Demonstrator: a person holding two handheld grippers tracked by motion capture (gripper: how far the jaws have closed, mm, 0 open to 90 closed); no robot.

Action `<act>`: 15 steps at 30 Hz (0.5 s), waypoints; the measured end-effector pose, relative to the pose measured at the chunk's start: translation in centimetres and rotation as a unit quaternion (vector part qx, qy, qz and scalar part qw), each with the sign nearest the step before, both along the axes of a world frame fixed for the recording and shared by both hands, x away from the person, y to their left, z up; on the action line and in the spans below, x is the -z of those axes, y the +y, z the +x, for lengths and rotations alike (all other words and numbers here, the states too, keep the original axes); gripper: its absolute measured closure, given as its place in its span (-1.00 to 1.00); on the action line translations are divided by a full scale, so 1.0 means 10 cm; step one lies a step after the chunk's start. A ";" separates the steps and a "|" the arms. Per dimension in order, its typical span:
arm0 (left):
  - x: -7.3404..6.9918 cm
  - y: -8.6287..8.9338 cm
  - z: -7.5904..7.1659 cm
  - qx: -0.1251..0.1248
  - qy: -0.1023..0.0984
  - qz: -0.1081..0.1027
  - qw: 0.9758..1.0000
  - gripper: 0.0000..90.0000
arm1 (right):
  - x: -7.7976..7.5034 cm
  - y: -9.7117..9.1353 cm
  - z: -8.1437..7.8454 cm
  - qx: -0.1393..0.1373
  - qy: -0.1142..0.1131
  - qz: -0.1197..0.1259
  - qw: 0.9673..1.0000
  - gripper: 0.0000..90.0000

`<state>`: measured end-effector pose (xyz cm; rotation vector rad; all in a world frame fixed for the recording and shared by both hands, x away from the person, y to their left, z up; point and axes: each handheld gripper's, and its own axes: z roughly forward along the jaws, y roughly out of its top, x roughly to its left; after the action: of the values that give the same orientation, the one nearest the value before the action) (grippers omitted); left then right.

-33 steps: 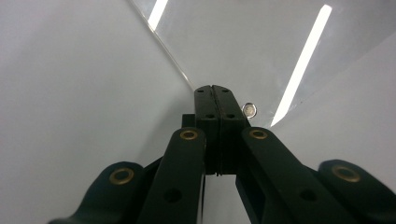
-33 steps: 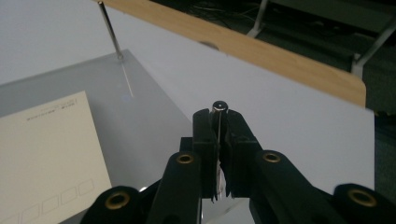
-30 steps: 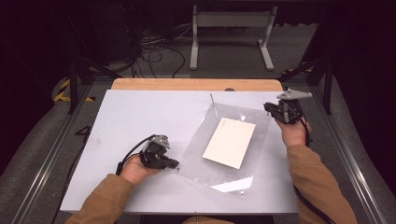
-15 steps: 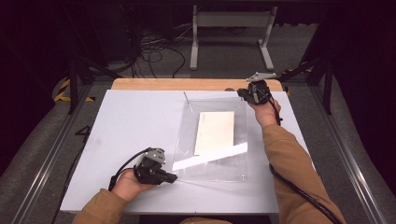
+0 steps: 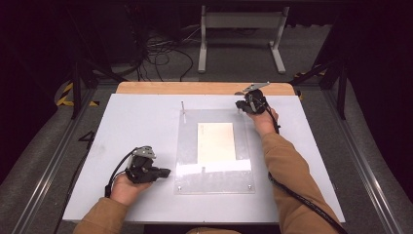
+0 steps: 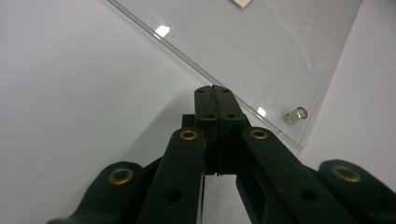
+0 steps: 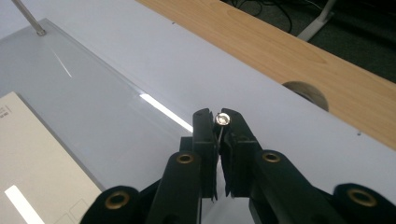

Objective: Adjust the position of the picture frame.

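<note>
A clear acrylic plate [image 5: 214,175] lies square on the white table [image 5: 141,122], with a cream paper sheet [image 5: 215,141] under it. My left gripper [image 5: 167,171] is shut with nothing between its jaws. Its tips [image 6: 215,89] sit at the plate's edge [image 6: 177,51], close to the near left corner, where a small metal standoff [image 6: 295,115] stands. My right gripper [image 5: 239,105] is at the plate's far right corner, shut on a thin metal pin [image 7: 222,120] that stands upright between its jaws [image 7: 218,116]. Another pin [image 5: 183,106] rises from the far left corner.
A wooden strip [image 5: 204,88] runs along the table's far edge, with a round hole [image 7: 306,92] near my right gripper. Metal rails [image 5: 53,161] flank the table. Cables [image 5: 160,53] and a stand's feet [image 5: 238,44] lie on the floor beyond.
The plate has swung from a slanted position to square with the table. My right gripper moved left and stays at its far right corner. My left gripper shifted slightly along the near left side.
</note>
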<state>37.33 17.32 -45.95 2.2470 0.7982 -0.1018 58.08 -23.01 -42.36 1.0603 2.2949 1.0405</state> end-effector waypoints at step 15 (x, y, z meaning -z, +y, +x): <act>-0.02 -0.21 -0.30 0.088 0.019 0.012 0.996 0.99 | 0.00 -0.12 -0.43 -0.024 0.017 0.006 1.000 0.88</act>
<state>34.28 15.20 -45.74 2.3416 0.6241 -0.2200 53.78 -24.22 -42.39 1.0389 2.3549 1.0638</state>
